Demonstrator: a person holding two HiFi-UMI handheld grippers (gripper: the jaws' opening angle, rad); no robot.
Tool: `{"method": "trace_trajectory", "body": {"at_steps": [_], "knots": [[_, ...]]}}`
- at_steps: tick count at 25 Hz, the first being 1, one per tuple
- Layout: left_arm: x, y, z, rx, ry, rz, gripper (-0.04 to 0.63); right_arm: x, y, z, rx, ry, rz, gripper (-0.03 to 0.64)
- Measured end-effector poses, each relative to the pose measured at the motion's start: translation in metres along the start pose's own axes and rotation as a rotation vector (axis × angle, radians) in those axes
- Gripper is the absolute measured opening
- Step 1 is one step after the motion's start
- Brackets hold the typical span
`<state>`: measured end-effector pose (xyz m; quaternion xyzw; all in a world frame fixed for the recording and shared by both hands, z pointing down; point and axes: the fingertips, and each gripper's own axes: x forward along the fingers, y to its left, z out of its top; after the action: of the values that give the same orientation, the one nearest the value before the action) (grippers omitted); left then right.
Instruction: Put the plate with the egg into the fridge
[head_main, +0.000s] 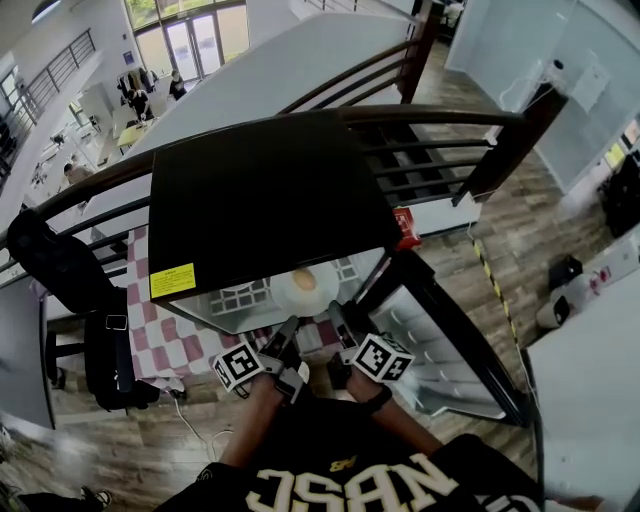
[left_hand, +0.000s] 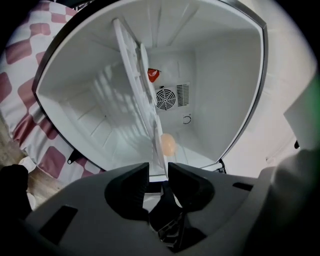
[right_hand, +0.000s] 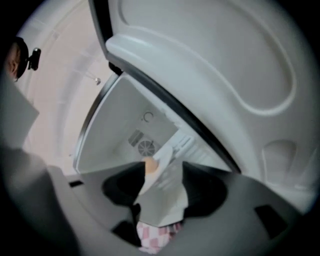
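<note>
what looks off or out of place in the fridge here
Nothing stands out. The plate with the egg rests on the fridge shelf, nothing spilled or tipped. The left claw and right claw are open, gripping nothing. The fridge door stands open.

- We wear a black shirt (head_main: 300, 440) with large pale block lettering (head_main: 350, 490) across the chest and a small yellowish emblem (head_main: 343, 464) above the letters.
- A dark band (head_main: 378, 400) circles our right wrist.
- Our left gripper (head_main: 291, 327) is black with long, slim fingers. It carries a cube (head_main: 240, 365) whose white faces each bear a black square marker.
- Our right gripper (head_main: 336, 313) is built the same way, with its own marker cube (head_main: 382, 357).
- Seen from its own camera, the left gripper has a smooth grey moulded housing (left_hand: 75, 215) with a rounded hollow, two black jaws and a sunken rectangular slot (left_hand: 62, 216).
- The right gripper view shows the same grey shell, blurred.
</note>
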<state>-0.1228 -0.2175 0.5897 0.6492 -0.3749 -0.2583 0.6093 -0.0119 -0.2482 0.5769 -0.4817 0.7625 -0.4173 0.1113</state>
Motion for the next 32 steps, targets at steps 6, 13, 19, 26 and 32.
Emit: {"method": "trace_trajectory", "body": {"at_steps": [6, 13, 19, 26, 32], "knots": [[-0.014, -0.002, -0.013, 0.163, 0.025, 0.043, 0.121, -0.018, 0.007, -0.013, -0.096, 0.029, 0.009, 0.225], [-0.021, -0.001, -0.017, 0.471, 0.044, 0.132, 0.121, -0.023, 0.019, -0.028, -0.300, 0.095, 0.033, 0.224], [-0.019, -0.007, -0.021, 0.622, 0.072, 0.170, 0.121, -0.021, 0.026, -0.043, -0.385, 0.149, 0.042, 0.219], [-0.016, -0.010, -0.009, 0.960, 0.047, 0.269, 0.039, -0.019, 0.042, -0.030, -0.693, 0.121, 0.002, 0.103], [-0.001, -0.019, -0.008, 1.112, 0.079, 0.254, 0.021, -0.006, 0.043, -0.039, -0.701, 0.160, 0.008, 0.041]]}}
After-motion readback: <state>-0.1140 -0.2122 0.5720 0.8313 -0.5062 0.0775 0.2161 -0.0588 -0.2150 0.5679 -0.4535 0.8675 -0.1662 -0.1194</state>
